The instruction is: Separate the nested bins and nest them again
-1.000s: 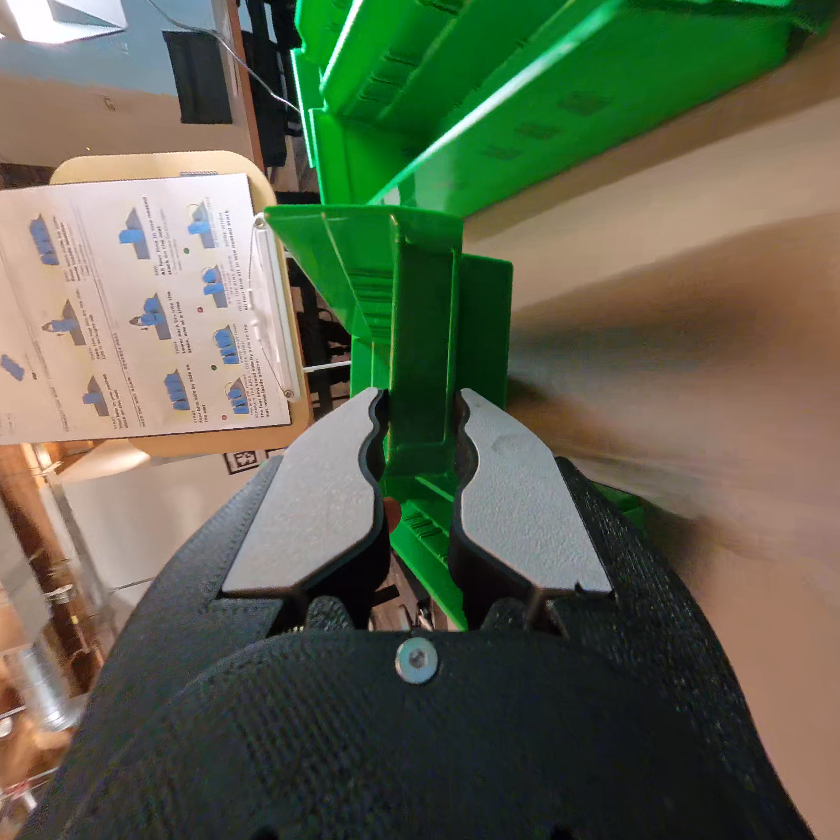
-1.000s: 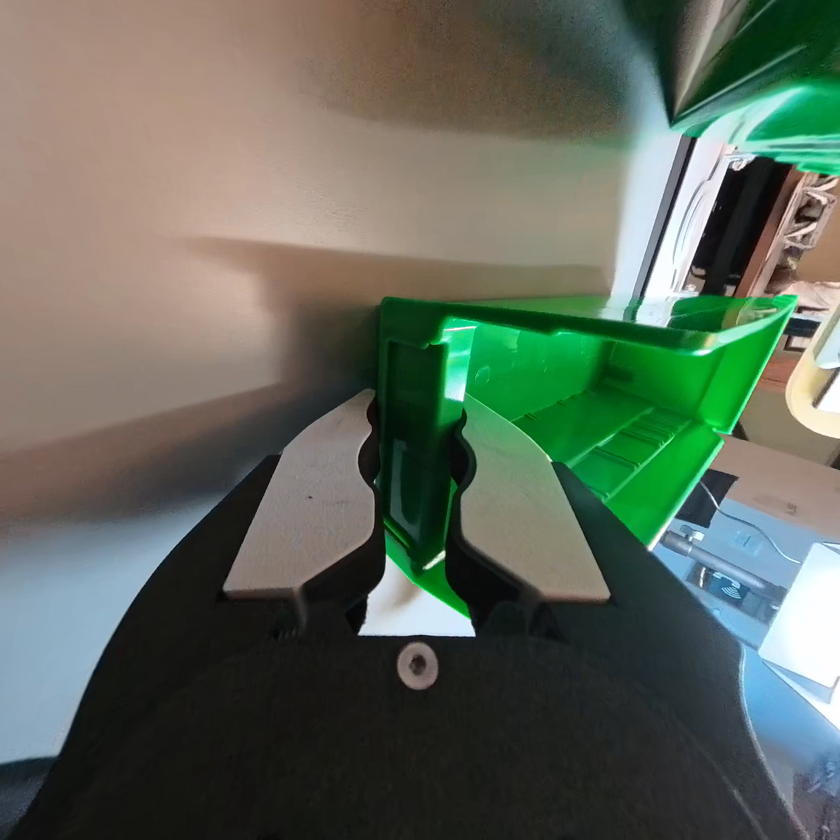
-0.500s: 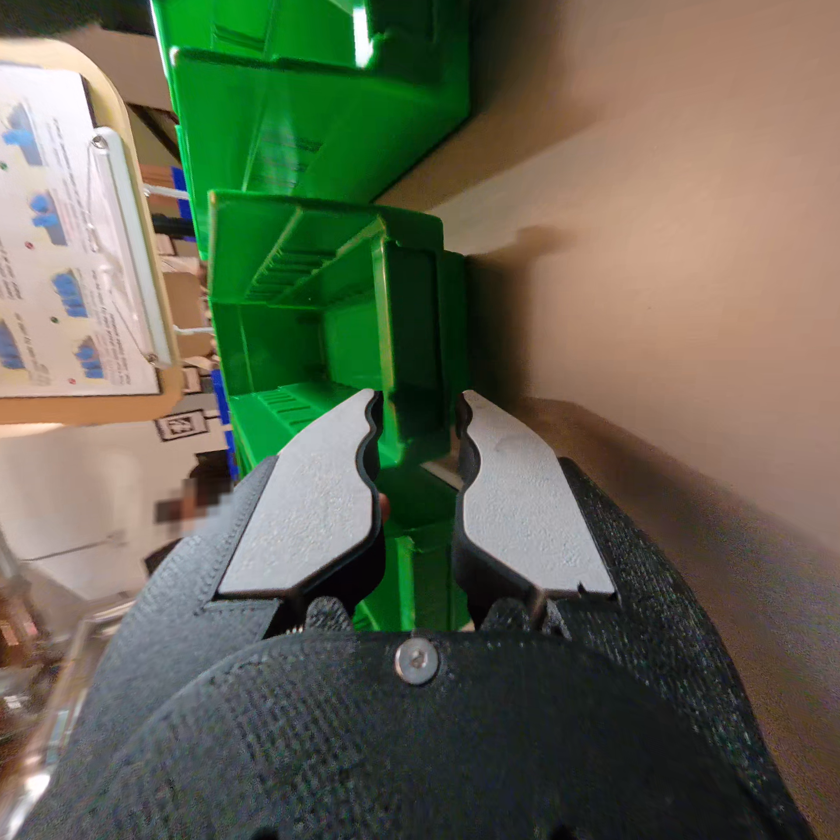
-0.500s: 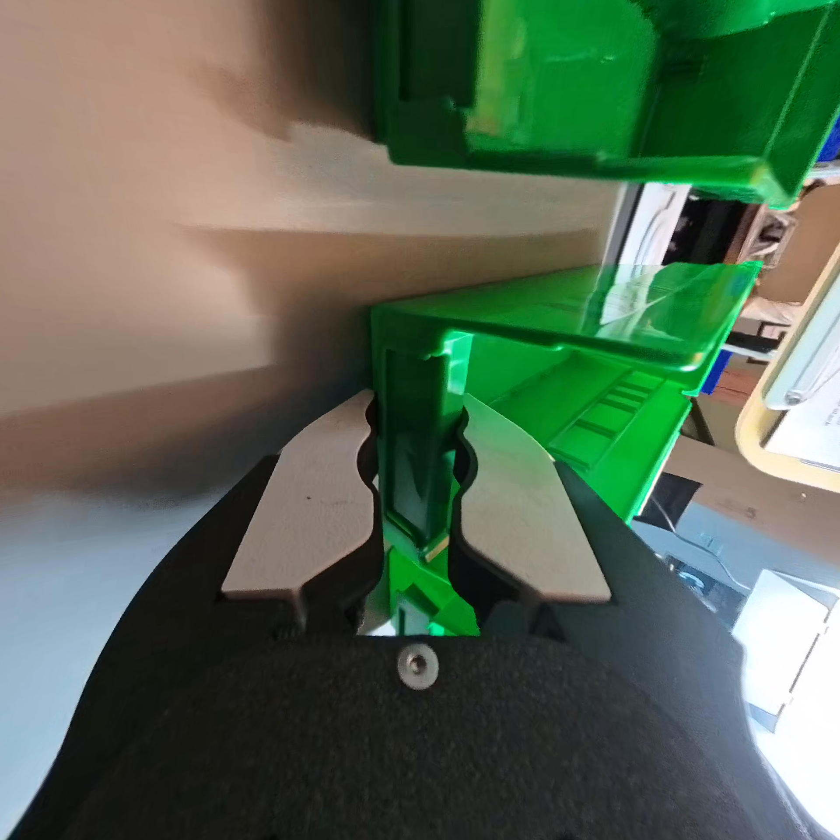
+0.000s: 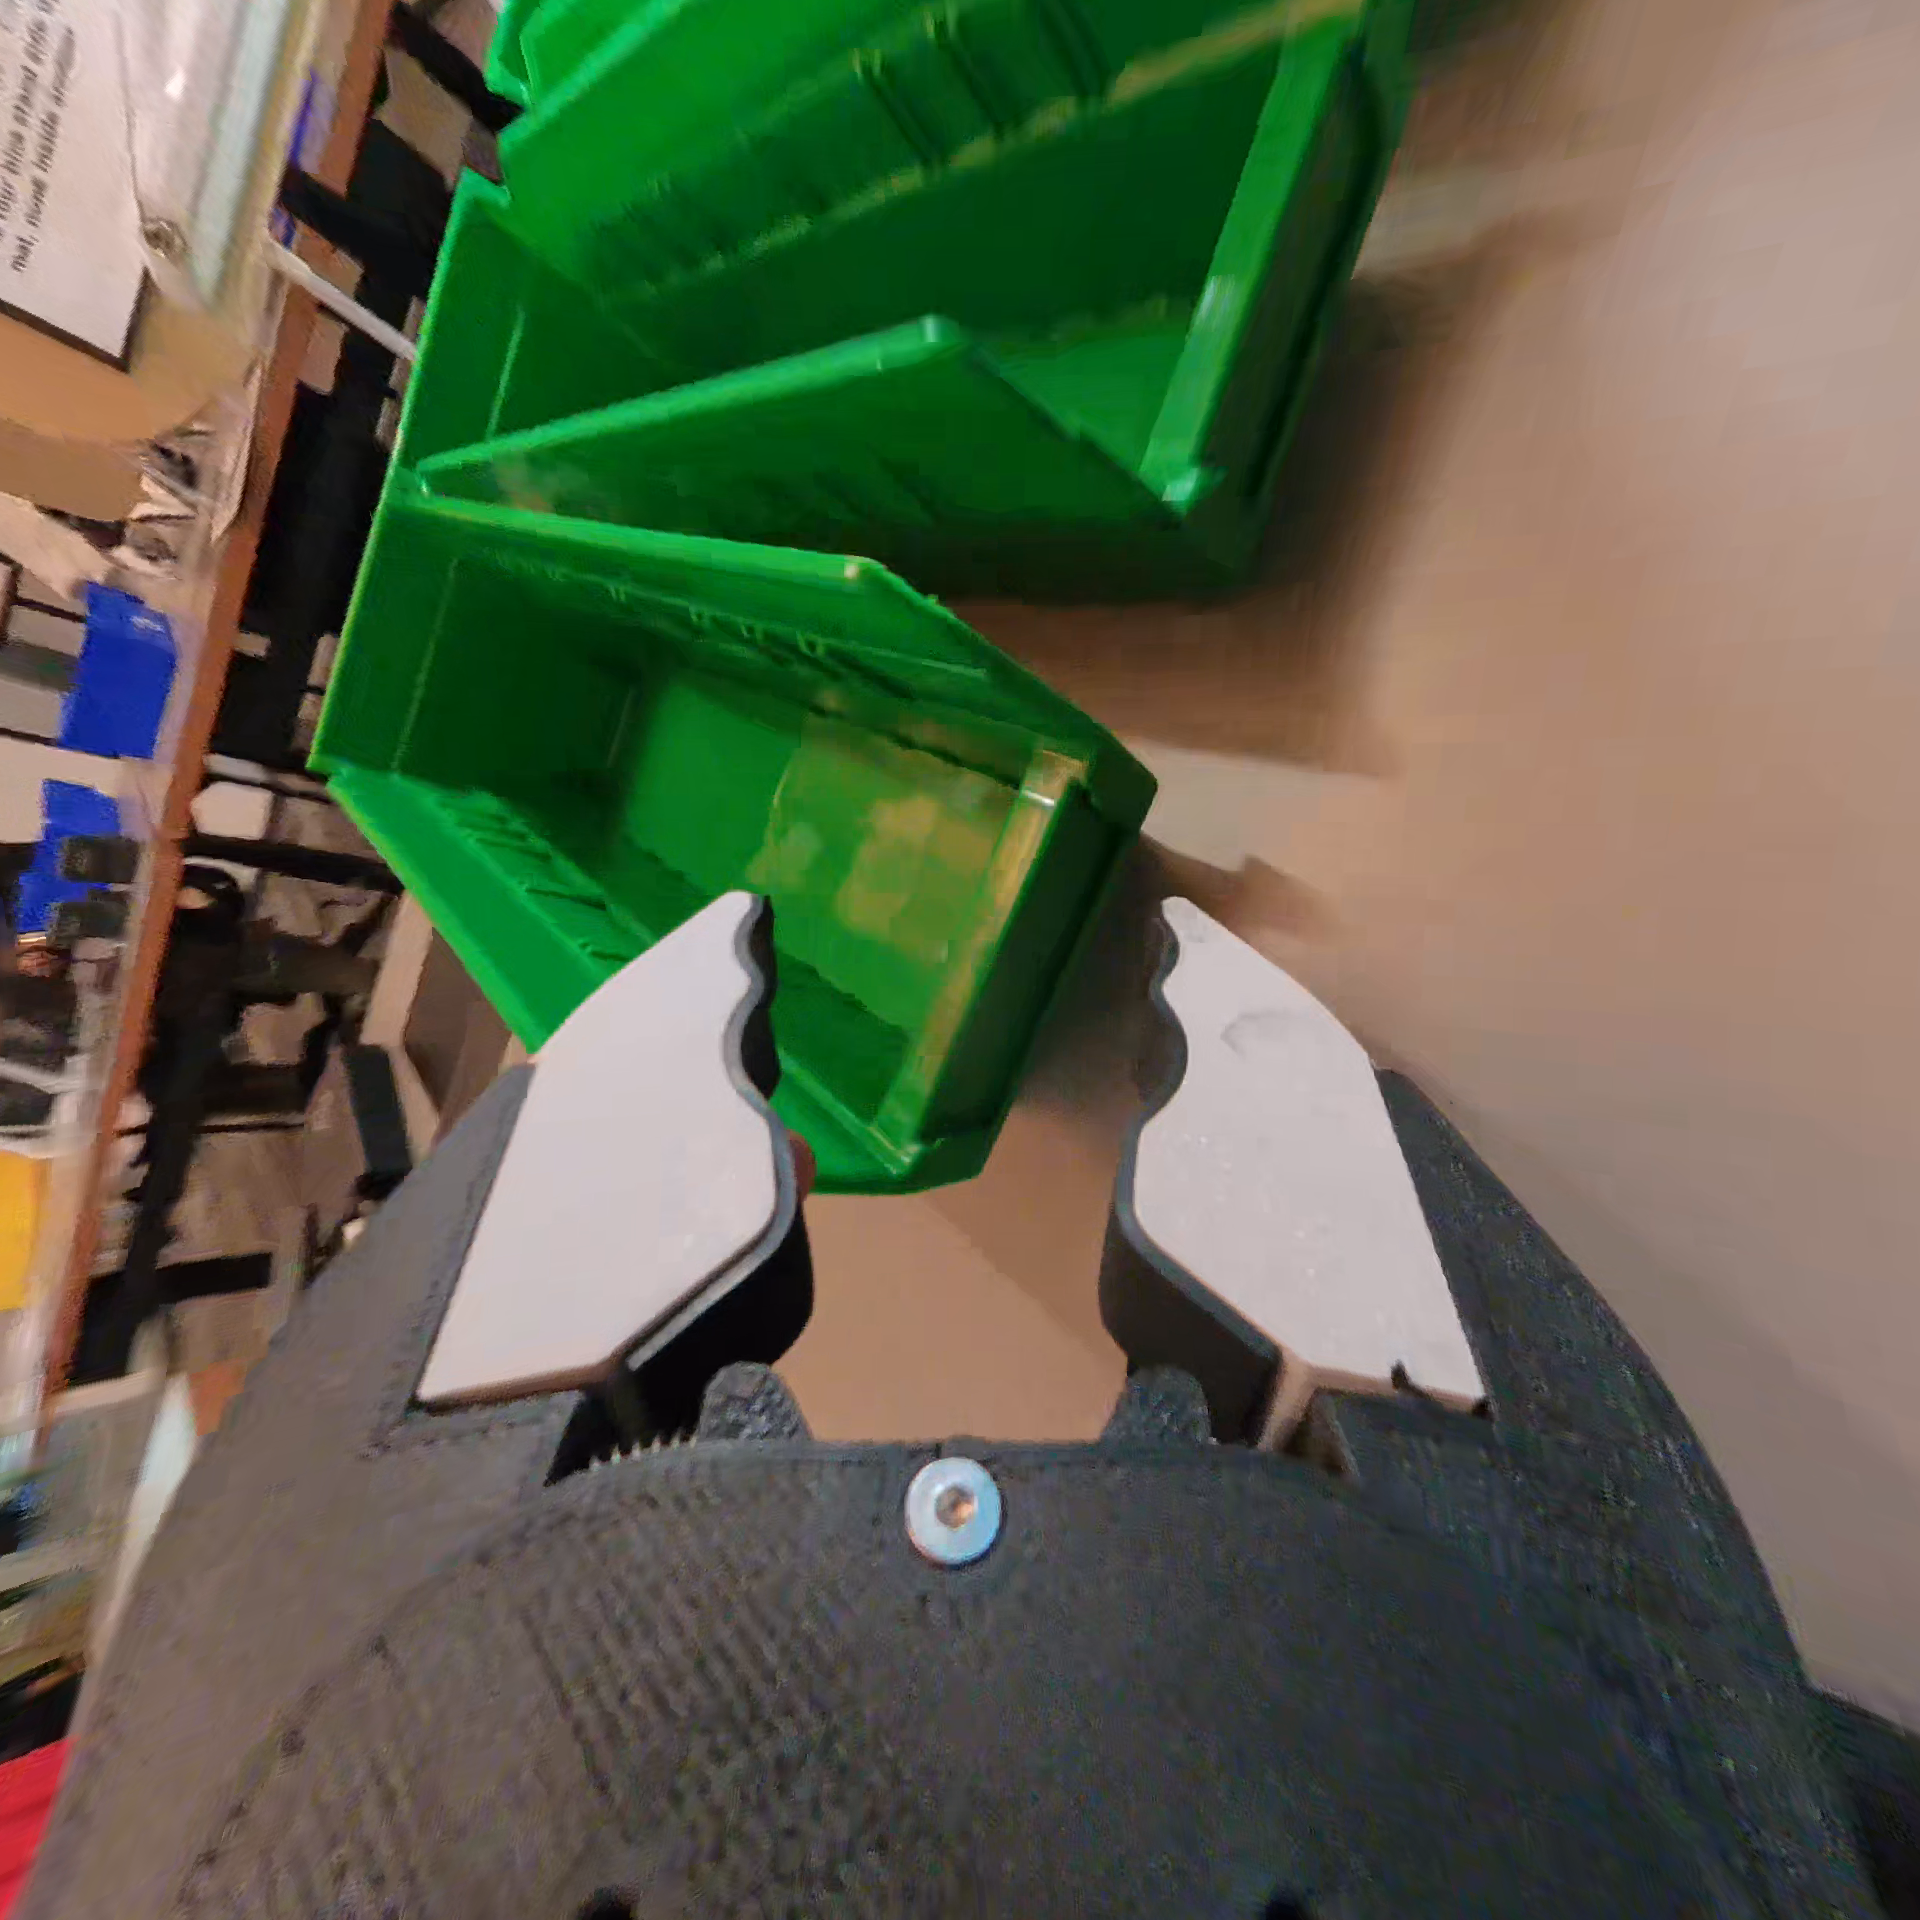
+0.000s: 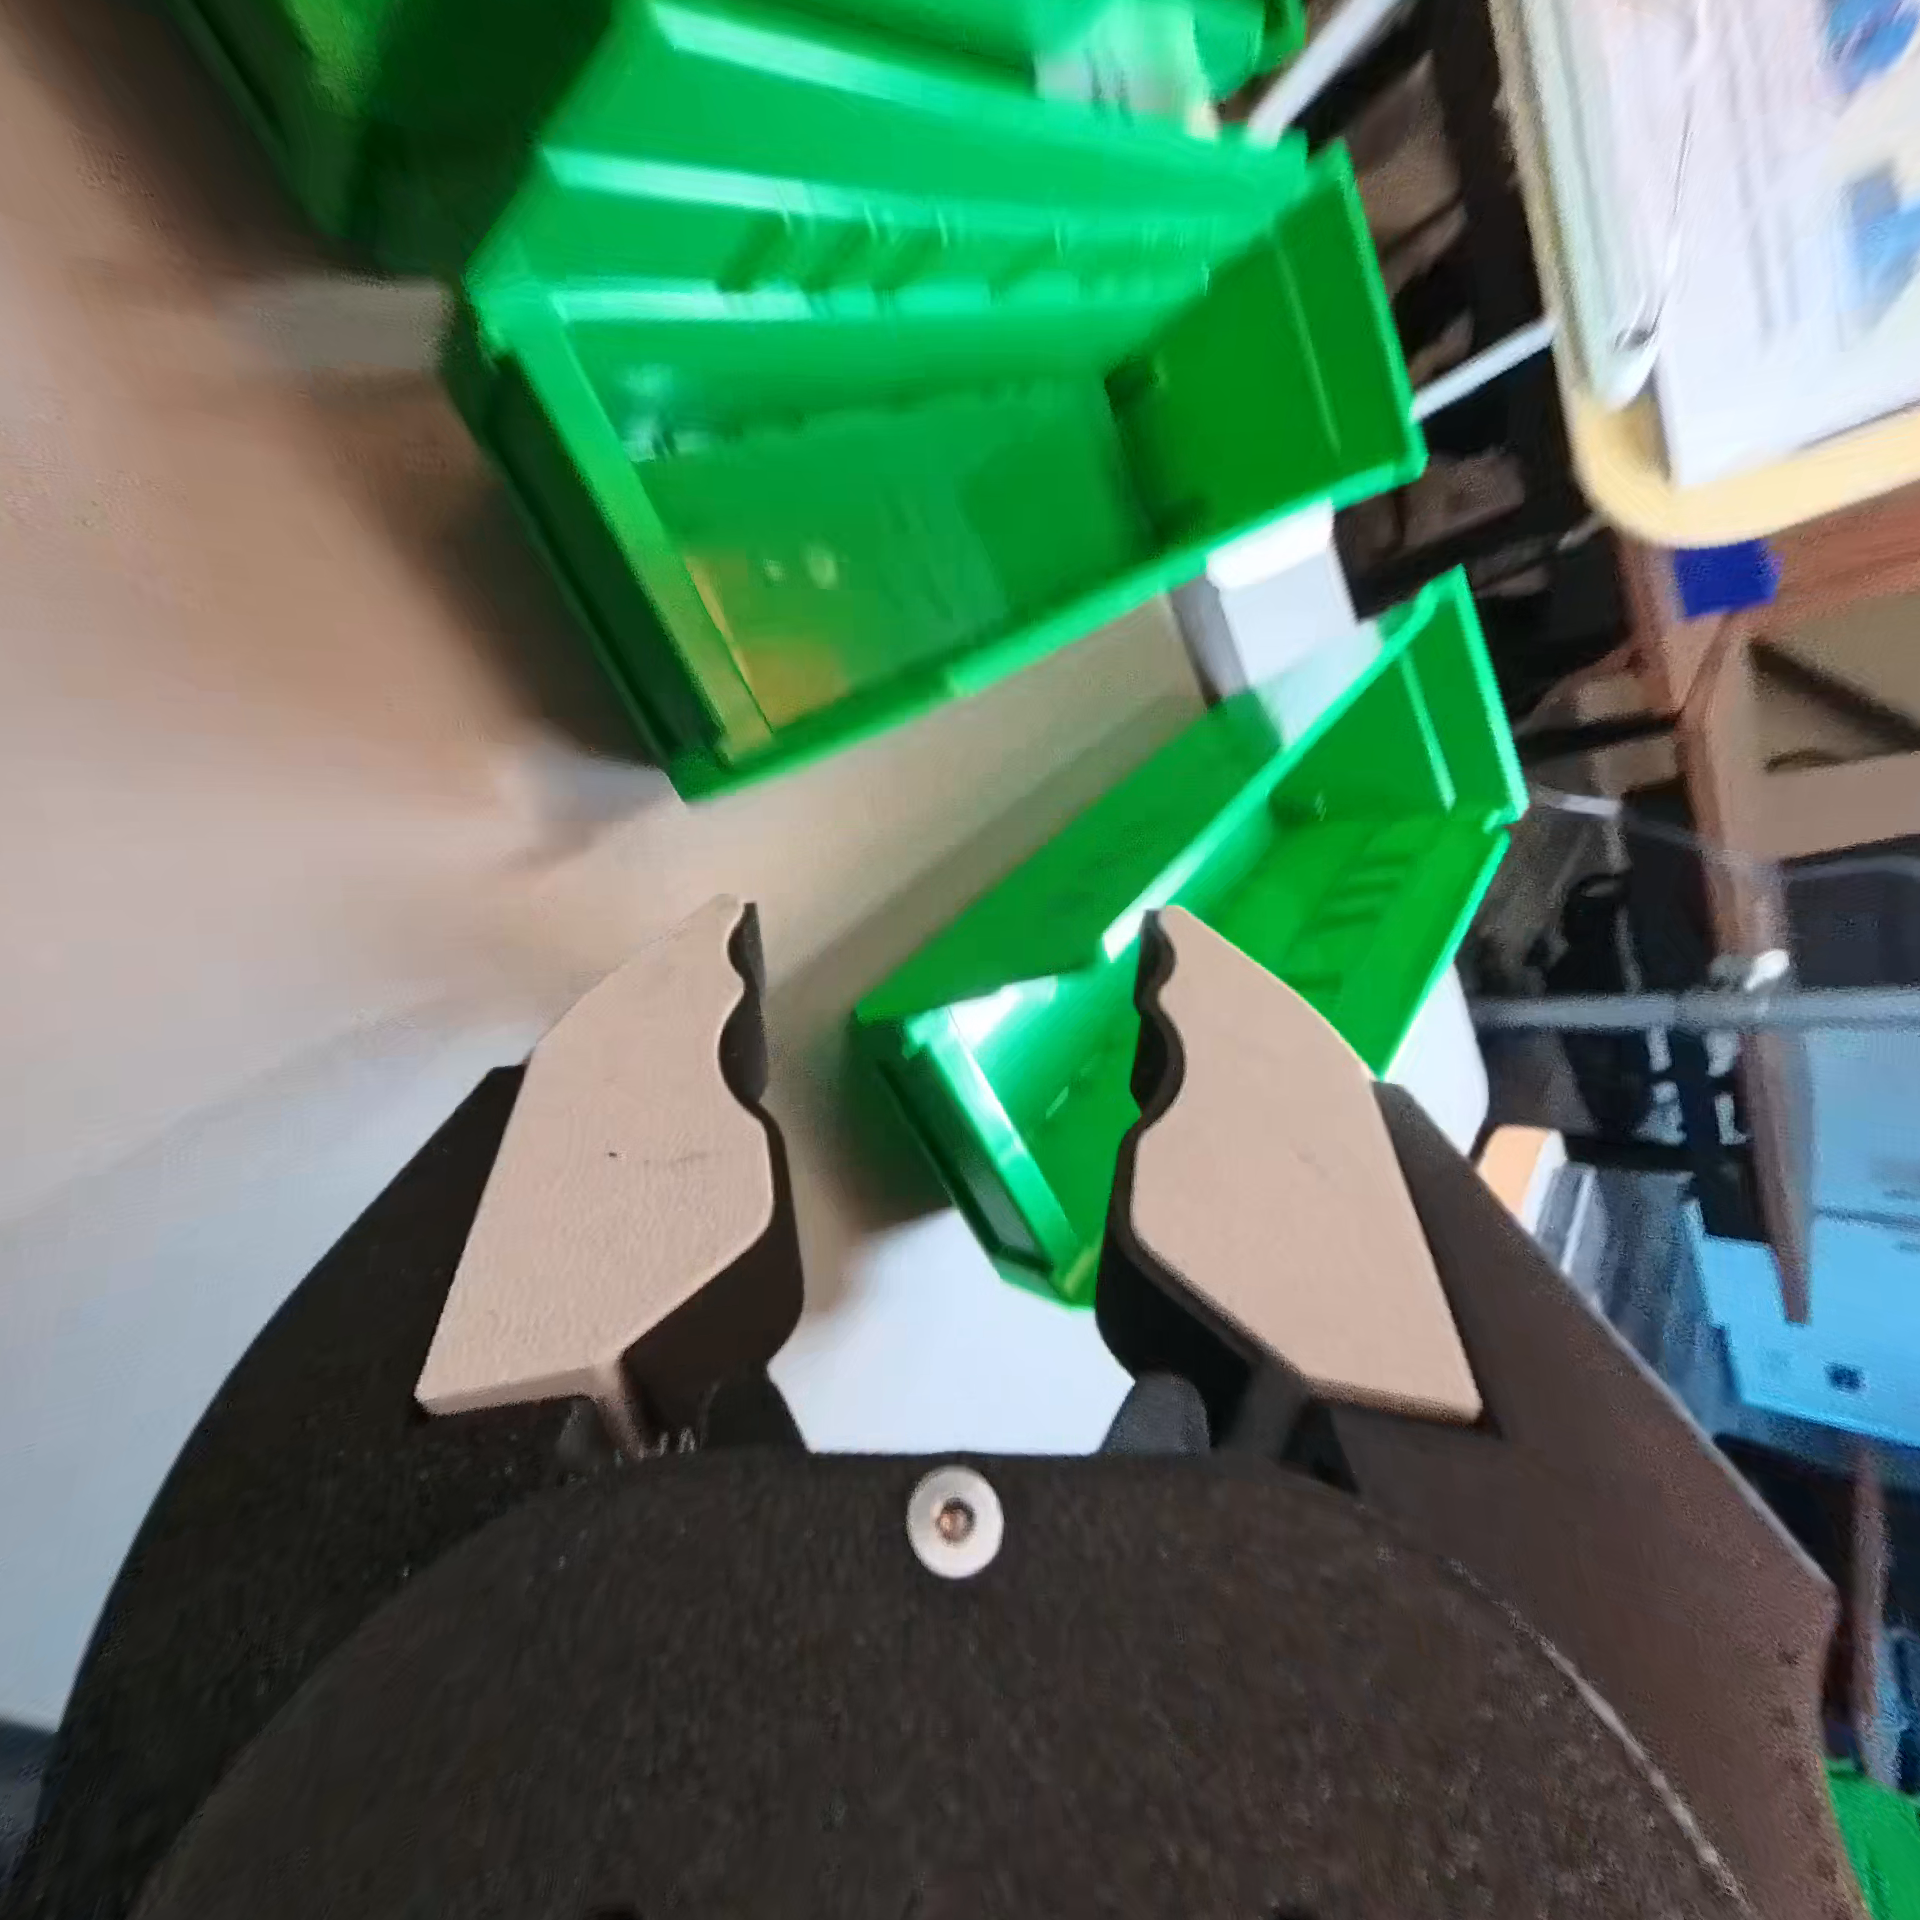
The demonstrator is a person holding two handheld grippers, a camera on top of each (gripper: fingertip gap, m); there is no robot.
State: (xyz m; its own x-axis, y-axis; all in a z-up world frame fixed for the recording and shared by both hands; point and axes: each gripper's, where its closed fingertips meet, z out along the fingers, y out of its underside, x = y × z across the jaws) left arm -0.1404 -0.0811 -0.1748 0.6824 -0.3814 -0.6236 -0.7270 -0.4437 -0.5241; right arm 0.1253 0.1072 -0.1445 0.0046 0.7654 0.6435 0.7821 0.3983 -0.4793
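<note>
We held both grippers over the tan table (image 5: pixel 1610 520), and neither was gripping anything. The left gripper (image 5: pixel 961 914) had its grey fingers (image 5: pixel 623 1143) spread wide, with the corner of one open-fronted green plastic bin (image 5: pixel 582 748) lying between and beyond the tips; we could not tell whether the left finger touched the bin wall it overlapped. That bin sat on the table, canted toward us. Beyond it stood a larger stack of green plastic bins (image 5: pixel 935 239) set one inside another, its near edge just beside the single bin. In the right wrist view, the right gripper (image 6: pixel 945 920) also had its beige fingers (image 6: pixel 613 1164) parted, and a second single green plastic bin (image 6: pixel 1299 904) lay on the table near the edge, its near corner reaching in beside the right finger; contact was unclear through the blur. Farther off in that view another green bin (image 6: pixel 935 468) lay apart from it, with bare table between the two. At the table's far side stood a pale board holding a white printed instruction sheet (image 6: pixel 1766 208) with small blue pictures; its writing was too blurred for us to make out. We saw no brand marks on the bins. Some blue boxes (image 5: pixel 114 675) sat on shelving in the background.
</note>
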